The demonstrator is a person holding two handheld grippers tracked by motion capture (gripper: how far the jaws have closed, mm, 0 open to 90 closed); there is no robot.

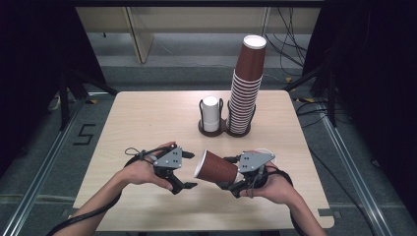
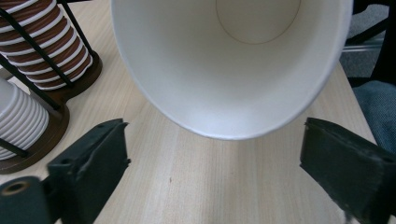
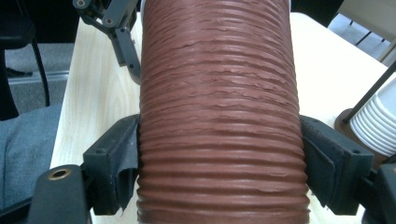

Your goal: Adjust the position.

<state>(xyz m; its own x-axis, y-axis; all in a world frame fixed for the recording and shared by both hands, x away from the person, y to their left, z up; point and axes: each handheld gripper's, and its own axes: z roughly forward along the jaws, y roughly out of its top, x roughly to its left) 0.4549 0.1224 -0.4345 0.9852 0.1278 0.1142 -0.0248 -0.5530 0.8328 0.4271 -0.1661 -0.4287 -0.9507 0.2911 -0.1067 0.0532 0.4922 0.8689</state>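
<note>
A brown ribbed paper cup point(image 1: 219, 168) lies level above the table's front, its white mouth toward my left gripper point(image 1: 191, 170). My right gripper point(image 1: 229, 173) is shut on the cup near its base. In the right gripper view both pads press the cup's sides point(image 3: 219, 116), around my right gripper point(image 3: 219, 172). My left gripper point(image 2: 217, 177) stands open, jaws wide apart just in front of the cup's rim and apart from it. The cup's white inside point(image 2: 233, 70) faces that camera. The left gripper's fingers point(image 3: 122, 37) show beyond the cup in the right gripper view.
A dark two-ring cup holder point(image 1: 223, 130) stands at the table's middle back. It holds a short white cup stack point(image 1: 211, 113) and a tall, leaning brown stack point(image 1: 246, 88). The holder's base point(image 2: 56, 126) lies close on the left in the left gripper view. Bare tabletop point(image 1: 142, 118) spreads at the left.
</note>
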